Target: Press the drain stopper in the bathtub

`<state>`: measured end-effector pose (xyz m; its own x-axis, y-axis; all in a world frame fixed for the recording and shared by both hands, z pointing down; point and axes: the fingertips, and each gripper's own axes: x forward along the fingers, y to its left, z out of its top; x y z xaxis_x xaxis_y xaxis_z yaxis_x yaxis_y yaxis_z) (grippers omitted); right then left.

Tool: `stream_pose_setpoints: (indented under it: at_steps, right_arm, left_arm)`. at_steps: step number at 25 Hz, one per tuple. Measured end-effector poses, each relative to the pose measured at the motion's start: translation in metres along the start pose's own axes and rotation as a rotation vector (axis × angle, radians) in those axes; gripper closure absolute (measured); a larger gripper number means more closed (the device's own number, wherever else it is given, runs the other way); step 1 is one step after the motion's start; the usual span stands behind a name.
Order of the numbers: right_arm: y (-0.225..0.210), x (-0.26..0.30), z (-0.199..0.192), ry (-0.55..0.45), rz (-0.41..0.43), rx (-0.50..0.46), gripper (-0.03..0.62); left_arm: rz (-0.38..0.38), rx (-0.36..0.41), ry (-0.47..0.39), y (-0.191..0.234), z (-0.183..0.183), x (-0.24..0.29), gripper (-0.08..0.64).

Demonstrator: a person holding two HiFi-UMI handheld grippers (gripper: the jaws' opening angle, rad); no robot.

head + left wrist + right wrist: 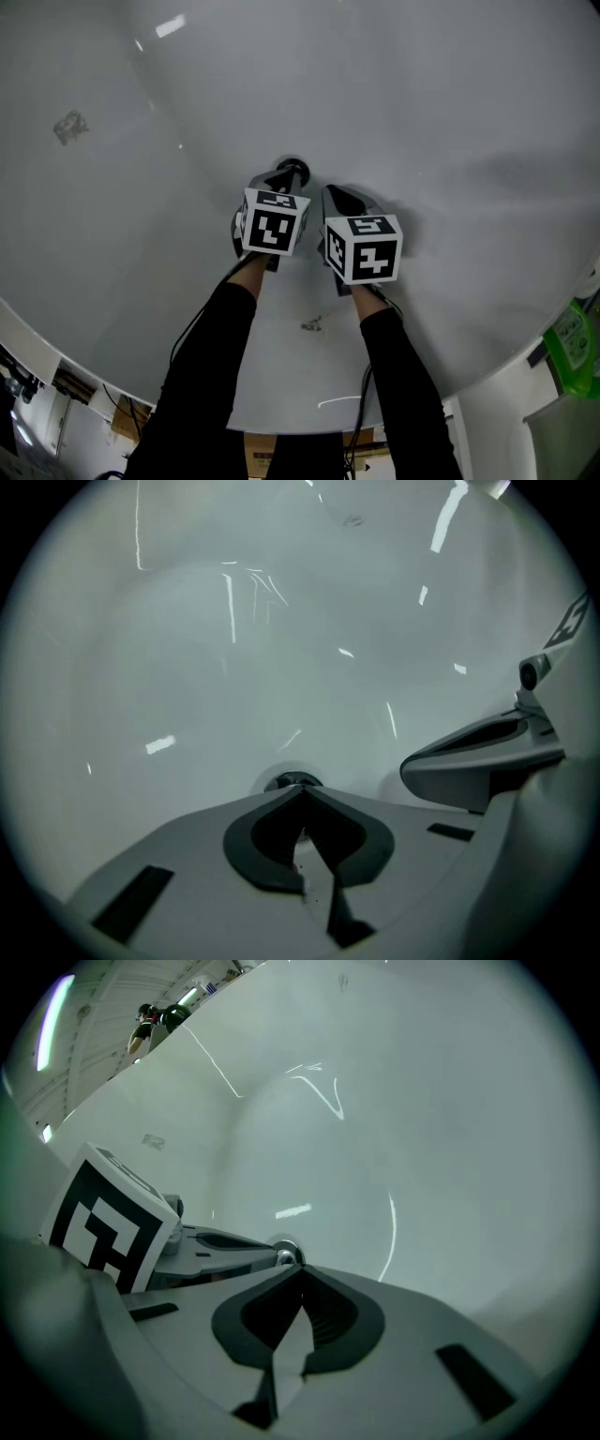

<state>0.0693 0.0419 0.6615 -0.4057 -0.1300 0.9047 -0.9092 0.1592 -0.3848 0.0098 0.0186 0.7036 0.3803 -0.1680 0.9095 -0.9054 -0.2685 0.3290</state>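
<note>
The left claw point(300, 791) is clenched on nothing, its tips meeting right at the drain stopper point(287, 782), which sits in the floor of the bathtub point(187, 667). Whether the tips touch it cannot be told. The right claw point(300, 1269), also clenched and empty, hangs just to the right of the stopper. The likely trouble is a slip. The stopper is small and shiny, so narrow tips pressing off-centre could skid onto the slick tub floor or tilt the stopper without latching it. The right claw, so near the stopper, could also get bumped.
</note>
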Motion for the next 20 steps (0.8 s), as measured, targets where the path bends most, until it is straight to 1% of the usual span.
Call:
stream_pose_setpoints:
  at_steps: [8, 13, 15, 17, 18, 20]
  right_arm:
    - [-0.004, 0.004, 0.002, 0.003, 0.014, 0.033, 0.591]
    - [-0.01, 0.003, 0.003, -0.005, 0.017, 0.08, 0.591]
    - [-0.014, 0.002, 0.004, -0.007, 0.014, 0.096, 0.591]
    - [-0.016, 0.001, 0.004, -0.012, 0.01, 0.106, 0.591]
    - [-0.017, 0.001, 0.005, -0.014, 0.011, 0.11, 0.591]
    - [-0.017, 0.001, 0.006, -0.018, 0.016, 0.116, 0.591]
  left_arm:
    - [0.012, -0.014, 0.064, 0.006, -0.01, 0.018, 0.555]
    - [0.006, -0.002, 0.076, 0.005, -0.011, 0.019, 0.555]
    - [0.012, 0.026, 0.095, 0.003, -0.01, 0.02, 0.555]
    - [0.03, 0.081, 0.116, 0.0, -0.009, 0.022, 0.555]
    - [0.04, 0.092, 0.123, 0.0, -0.01, 0.022, 0.555]
    - [0.055, 0.056, 0.132, 0.003, -0.01, 0.024, 0.555]
